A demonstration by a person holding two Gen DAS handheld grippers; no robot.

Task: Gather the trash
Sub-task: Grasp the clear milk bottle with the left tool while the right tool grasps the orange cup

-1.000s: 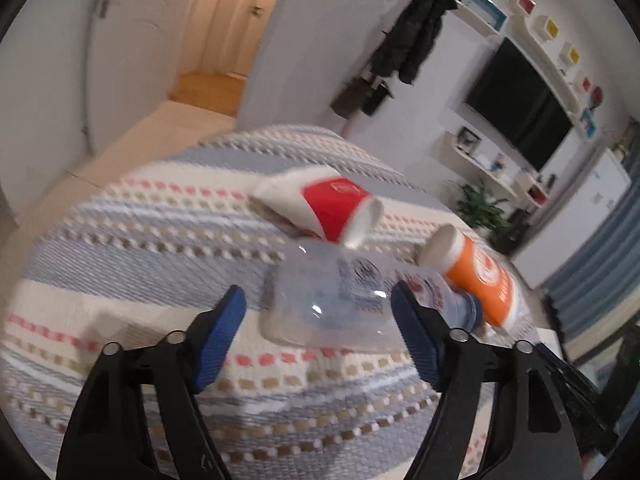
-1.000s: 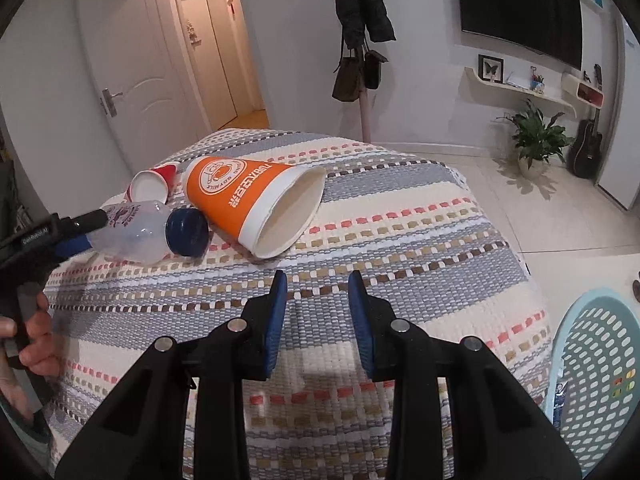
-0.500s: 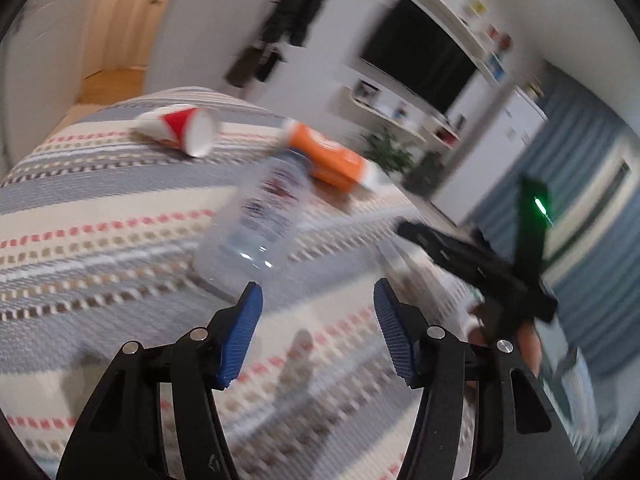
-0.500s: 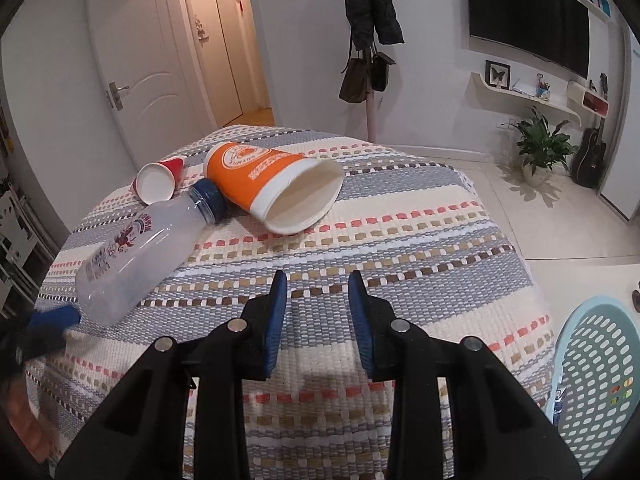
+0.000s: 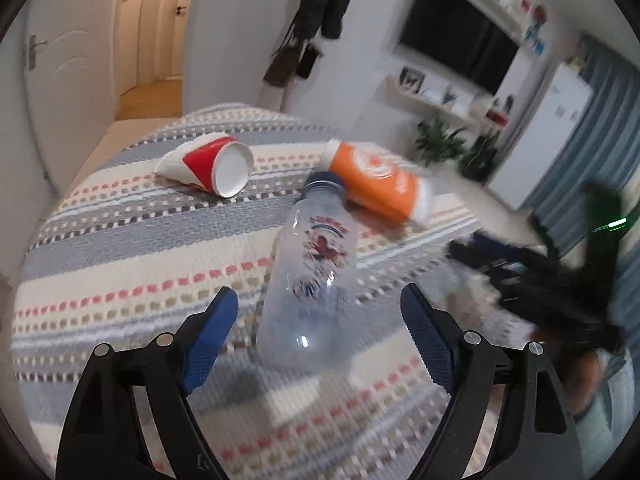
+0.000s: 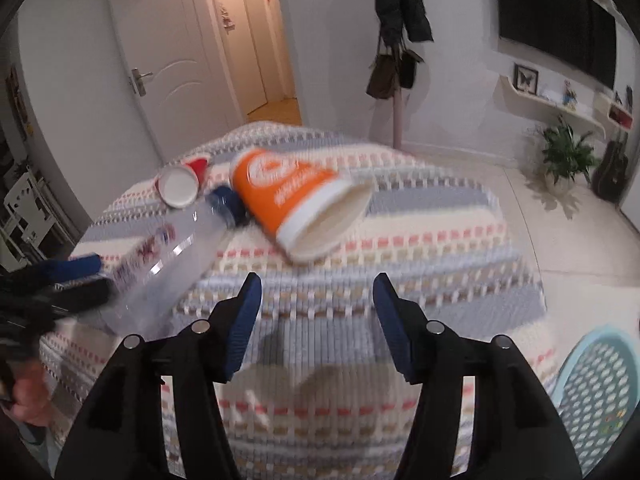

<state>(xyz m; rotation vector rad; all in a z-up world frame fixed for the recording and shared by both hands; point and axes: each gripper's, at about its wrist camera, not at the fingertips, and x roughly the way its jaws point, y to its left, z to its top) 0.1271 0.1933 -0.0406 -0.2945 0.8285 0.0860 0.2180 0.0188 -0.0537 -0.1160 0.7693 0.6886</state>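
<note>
Clear bottle (image 5: 316,276) lies on striped bed cover (image 5: 120,248), blue cap (image 5: 322,179) touching orange cup (image 5: 376,184); red cup (image 5: 212,164) just beyond. Left gripper (image 5: 318,334) fingers wide apart, straddling bottle base w/o touching. Right gripper (image 6: 316,312) fingers apart, nothing between. Blue basket (image 6: 596,396) on floor, lower right.

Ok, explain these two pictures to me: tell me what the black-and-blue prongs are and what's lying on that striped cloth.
A person holds a two-finger grabber in each hand, with a camera on each looking along its fingers. One picture is from the left gripper, one from the right gripper. Both are open and hold nothing. On the striped cloth lie a clear bottle with a blue cap, an orange cup and a small red cup, all on their sides. A pale blue basket sits beside the cloth.
</note>
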